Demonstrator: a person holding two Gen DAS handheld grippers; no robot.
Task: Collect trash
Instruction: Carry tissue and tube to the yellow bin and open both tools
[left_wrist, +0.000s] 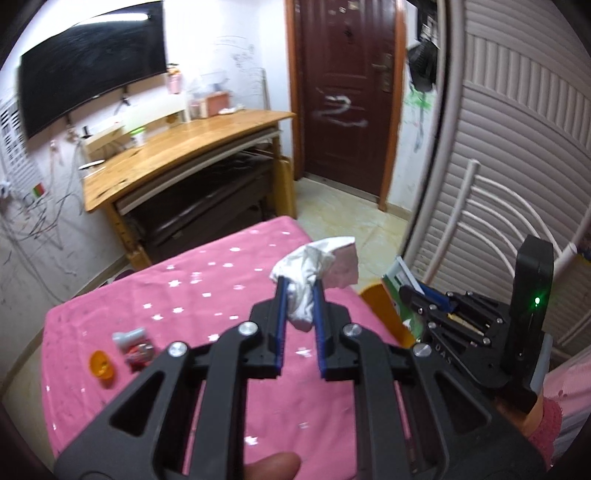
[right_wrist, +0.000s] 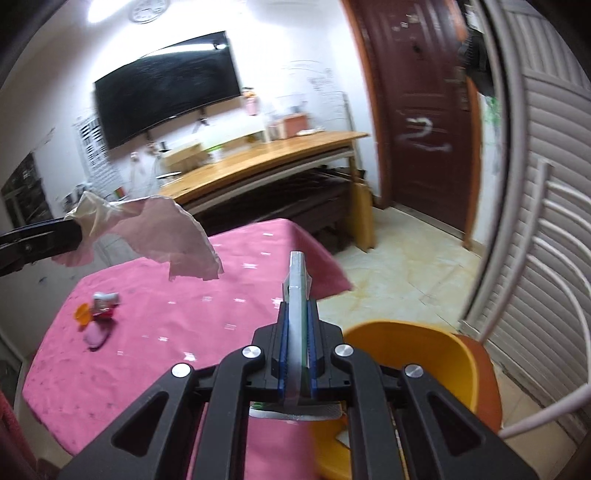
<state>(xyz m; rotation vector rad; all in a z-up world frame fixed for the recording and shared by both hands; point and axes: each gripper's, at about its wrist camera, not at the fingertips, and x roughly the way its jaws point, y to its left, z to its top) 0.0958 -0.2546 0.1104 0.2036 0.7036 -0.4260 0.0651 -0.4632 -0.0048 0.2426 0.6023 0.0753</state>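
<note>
closest in, the right gripper (right_wrist: 296, 306) is clamped on a flat green-and-white packet (right_wrist: 296, 295), held edge-on with most of its length sticking out past the fingertips, so a quick swing could lever it loose or twist it between the pads. just below and to the right of it sits the orange bin (right_wrist: 424, 354), its mouth partly under the gripper body; the packet's far end reaches out over the pink table (right_wrist: 166, 332) rather than the bin, and letting go from here would probably leave it on the cloth or the floor. the left gripper (left_wrist: 298, 288) is closed on a crumpled white tissue (left_wrist: 314, 266), pinched low on the wad, with a loose flap hanging free beyond the fingers; that flap could tear or pull out if it drags on anything. the two tools are near each other, and crossing toward one bin risks a knock. farther out on the table, small scraps (left_wrist: 129, 347) beside an orange cap (left_wrist: 100, 363) are not yet collected and lie near the edge, where a sleeve or a tool could sweep them off.
</note>
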